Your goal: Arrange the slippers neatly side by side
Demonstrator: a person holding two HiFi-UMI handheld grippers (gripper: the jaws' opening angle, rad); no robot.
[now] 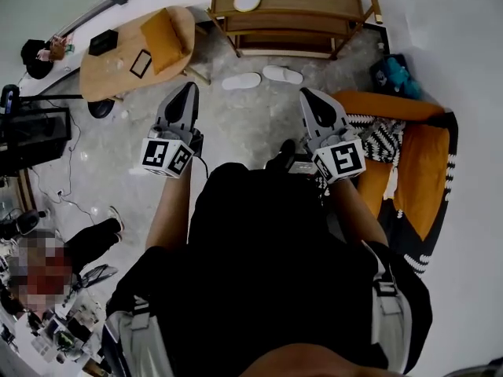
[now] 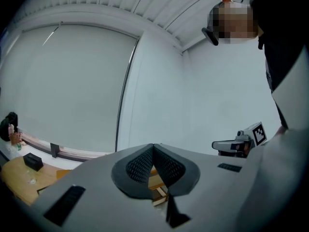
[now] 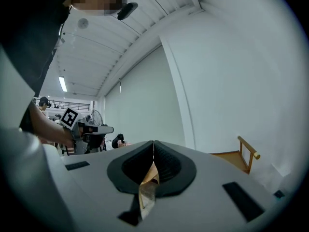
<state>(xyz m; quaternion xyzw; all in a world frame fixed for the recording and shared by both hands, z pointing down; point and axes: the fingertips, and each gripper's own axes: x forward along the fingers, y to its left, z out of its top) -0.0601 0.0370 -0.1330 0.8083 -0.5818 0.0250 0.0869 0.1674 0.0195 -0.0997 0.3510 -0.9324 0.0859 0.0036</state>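
Two flat white slippers lie on the grey floor (image 1: 251, 124) ahead of the tongs, at the foot of the wooden slatted rack (image 1: 287, 14). The left slipper (image 1: 240, 81) and right slipper (image 1: 282, 74) lie almost end to end, long axes crosswise. The left gripper (image 1: 189, 89) and right gripper (image 1: 306, 94) are both closed on nothing, and each is nearer the slipper on its own side.

1. I can read no words, brand names or numbers anywhere in my views.
2. The only signs I see are black-and-white square markers (image 1: 167, 155) on the left gripper (image 1: 189, 88) and the right gripper (image 1: 306, 93).
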